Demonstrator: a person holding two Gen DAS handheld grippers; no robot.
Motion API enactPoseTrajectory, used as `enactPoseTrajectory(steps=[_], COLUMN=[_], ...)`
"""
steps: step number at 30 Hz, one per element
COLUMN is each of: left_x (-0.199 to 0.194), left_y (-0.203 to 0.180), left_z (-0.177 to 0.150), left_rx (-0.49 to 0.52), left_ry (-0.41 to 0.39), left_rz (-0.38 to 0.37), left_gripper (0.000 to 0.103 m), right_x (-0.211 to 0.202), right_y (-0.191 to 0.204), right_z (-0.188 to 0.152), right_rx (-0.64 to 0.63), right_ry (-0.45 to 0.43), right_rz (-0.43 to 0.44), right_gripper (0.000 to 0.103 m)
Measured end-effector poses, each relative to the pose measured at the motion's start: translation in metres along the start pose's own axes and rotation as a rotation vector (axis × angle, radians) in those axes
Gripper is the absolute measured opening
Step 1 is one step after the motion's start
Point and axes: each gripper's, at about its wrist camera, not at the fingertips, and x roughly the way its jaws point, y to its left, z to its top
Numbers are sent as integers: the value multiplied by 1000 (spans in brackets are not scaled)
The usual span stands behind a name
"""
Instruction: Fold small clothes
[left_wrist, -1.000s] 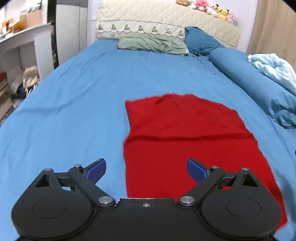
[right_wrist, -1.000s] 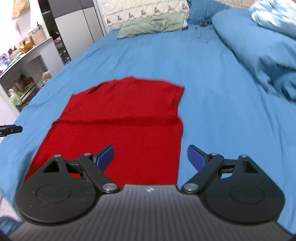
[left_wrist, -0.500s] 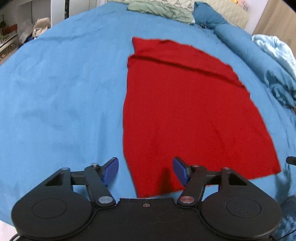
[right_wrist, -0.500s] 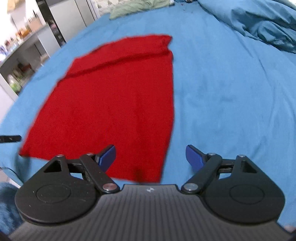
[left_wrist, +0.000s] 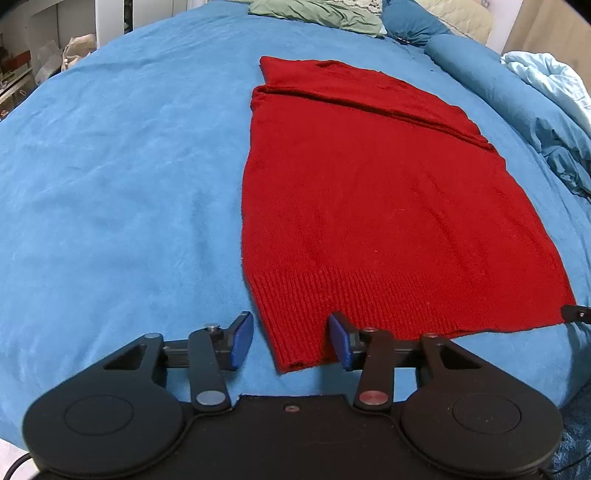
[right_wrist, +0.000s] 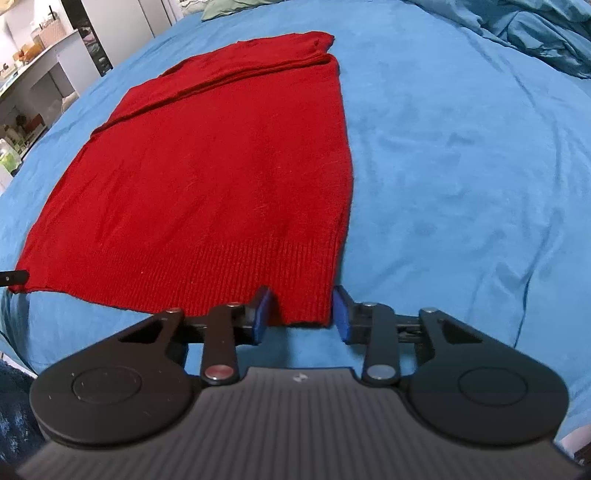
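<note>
A red knitted garment (left_wrist: 369, 192) lies flat on the blue bed sheet (left_wrist: 110, 184), its ribbed hem towards me and a fold across its far end. My left gripper (left_wrist: 291, 341) is open, its blue pads either side of the hem's near left corner. In the right wrist view the same garment (right_wrist: 221, 166) lies flat, and my right gripper (right_wrist: 301, 312) is open around the hem's near right corner. Neither pair of pads is closed on the cloth.
A rolled blue duvet (left_wrist: 517, 96) and a pale blue blanket (left_wrist: 546, 74) lie along the right side of the bed. Green and blue pillows (left_wrist: 321, 14) sit at the head. Shelves and a desk (right_wrist: 33, 81) stand left of the bed.
Both grippers have dropped and moved in to the garment's near hem corners. Both sets of jaws have narrowed around the corners. The garment has not moved.
</note>
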Motion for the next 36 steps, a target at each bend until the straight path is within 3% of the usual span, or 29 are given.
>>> enactPoseTrajectory(steps=[3, 5, 7, 13, 20, 25, 29, 32, 36], left_x=[-1, -2, -3, -21, -73, -83, -63, -29, 46], left_y=[-3, -5, -6, -13, -14, -16, -15, -16, -14], left_z=[1, 3, 3, 4, 45, 115, 194, 256, 321], left_rx=[6, 8, 15, 28, -20, -53, -85, -126, -189], left_ry=[5, 11, 11, -22, -176, -293, -375, -402, -375], left_rz=[3, -1, 2, 12, -89, -136, -138, -118, -73], left_gripper=[30, 10, 8, 6, 5, 5, 5, 5, 5], right_x=[3, 4, 4, -10, -57, -73, -58, -28, 41], right_y=[-1, -2, -2, -8, -17, -24, -29, -35, -39], right_z=[3, 3, 3, 5, 44, 103, 182, 245, 316], right_rx=[1, 2, 3, 43, 168, 217, 225, 259, 274], right_ry=[2, 3, 1, -46, -160, -276, -350, -372, -368], right_rz=[3, 8, 13, 66, 217, 331, 357, 356, 297], right_gripper=[35, 29, 22, 20, 20, 20, 20, 20, 20])
